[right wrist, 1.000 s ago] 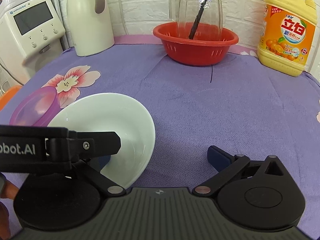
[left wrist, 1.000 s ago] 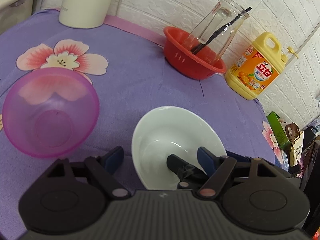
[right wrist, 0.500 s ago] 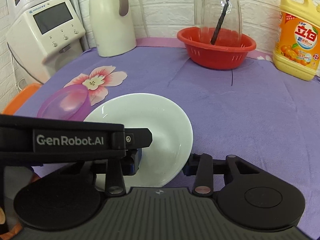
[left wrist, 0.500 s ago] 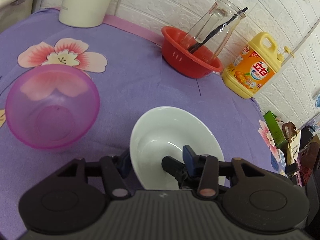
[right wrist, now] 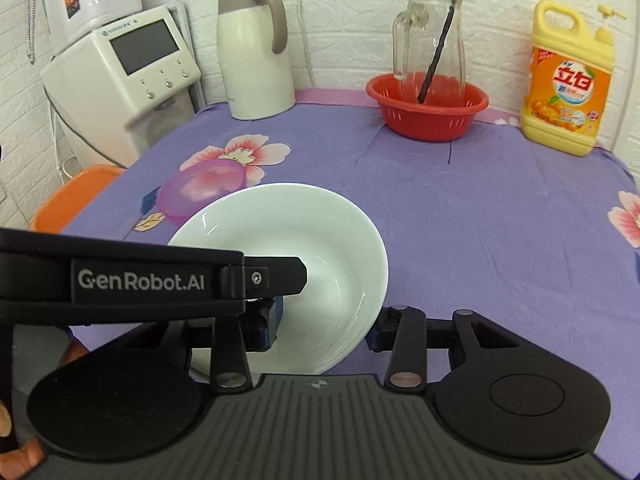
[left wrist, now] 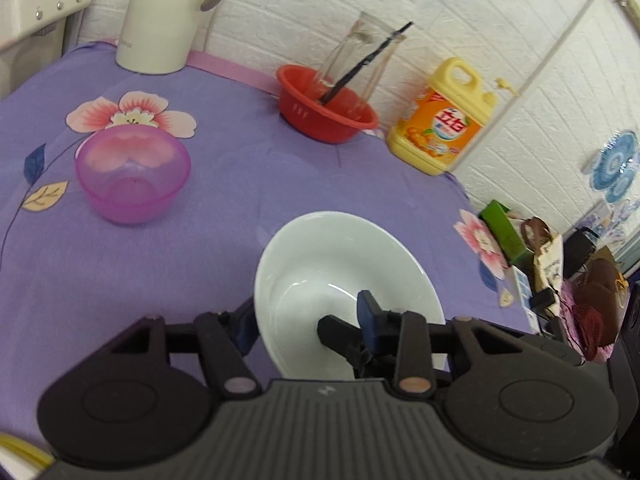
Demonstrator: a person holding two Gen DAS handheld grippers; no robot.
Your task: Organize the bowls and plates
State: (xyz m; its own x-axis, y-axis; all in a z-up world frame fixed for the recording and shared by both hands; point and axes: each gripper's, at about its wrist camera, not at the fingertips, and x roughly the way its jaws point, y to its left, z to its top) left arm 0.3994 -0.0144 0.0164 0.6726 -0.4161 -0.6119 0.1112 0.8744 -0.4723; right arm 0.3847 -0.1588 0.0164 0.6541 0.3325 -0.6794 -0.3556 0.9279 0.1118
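Note:
A white ceramic bowl [left wrist: 344, 272] is held up above the purple tablecloth between both grippers. My left gripper [left wrist: 308, 316] is shut on the bowl's near-left rim, one finger outside and one inside. My right gripper [right wrist: 326, 322] is shut on the bowl's [right wrist: 304, 248] near-right rim; the left gripper's body crosses in front of it at the left. A translucent pink bowl [left wrist: 132, 172] stands upright on the cloth to the left, and shows behind the white bowl in the right wrist view [right wrist: 200, 190].
At the back stand a red colander [right wrist: 428, 108] holding a glass jug with a black stick, a yellow detergent bottle [right wrist: 568, 80], a white kettle [right wrist: 256, 52] and a white water dispenser [right wrist: 120, 80]. An orange stool [right wrist: 68, 200] sits off the table's left edge.
Both grippers closed onto the white bowl's rim from open, and the bowl has been raised off the cloth. Both cameras now sit higher and farther back.

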